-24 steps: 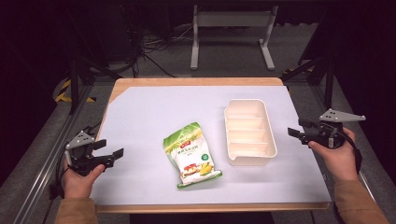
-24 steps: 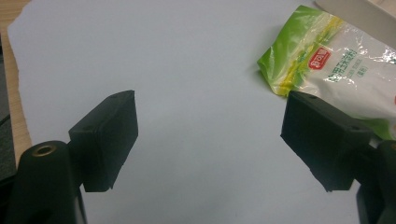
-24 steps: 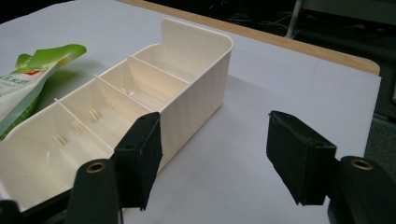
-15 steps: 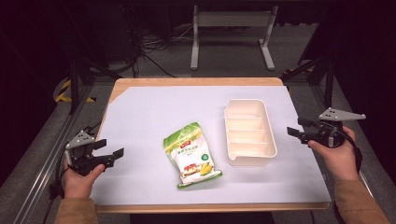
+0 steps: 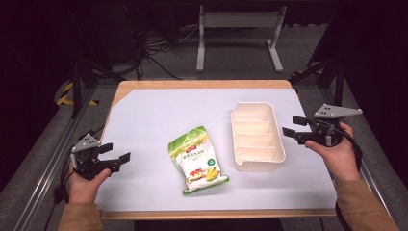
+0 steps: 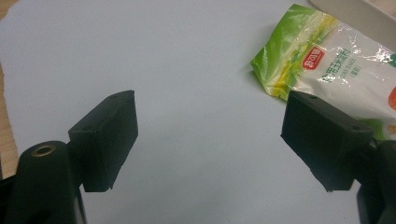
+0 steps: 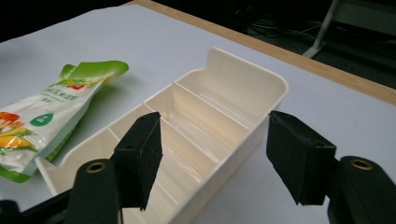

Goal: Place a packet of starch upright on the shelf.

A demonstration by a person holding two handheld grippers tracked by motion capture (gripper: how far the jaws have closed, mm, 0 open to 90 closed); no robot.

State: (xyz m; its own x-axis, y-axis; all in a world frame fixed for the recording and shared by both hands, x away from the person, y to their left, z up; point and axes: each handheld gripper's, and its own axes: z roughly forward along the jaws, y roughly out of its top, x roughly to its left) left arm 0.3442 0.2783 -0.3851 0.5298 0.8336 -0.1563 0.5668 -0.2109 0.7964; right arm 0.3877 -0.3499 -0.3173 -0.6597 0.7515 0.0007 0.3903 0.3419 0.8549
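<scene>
Nothing much has moved since the earlier pictures; both hands have stayed at the table's sides, and the right one has barely shifted.

The big white sheet (image 5: pixel 159 120) covers the wooden table (image 5: pixel 202 84). On it sits a cream tray (image 5: pixel 257 136) with dividers inside, right of the middle. Just beside the tray, to its left, a green snack bag (image 5: pixel 197 160) lies flat, apart from it.

The right gripper (image 5: pixel 294 127) hangs near the tray's right side, jaws spread wide and holding nothing. The left gripper (image 5: pixel 115 153) sits at the sheet's left edge, well apart from the bag, jaws also wide and empty.
</scene>
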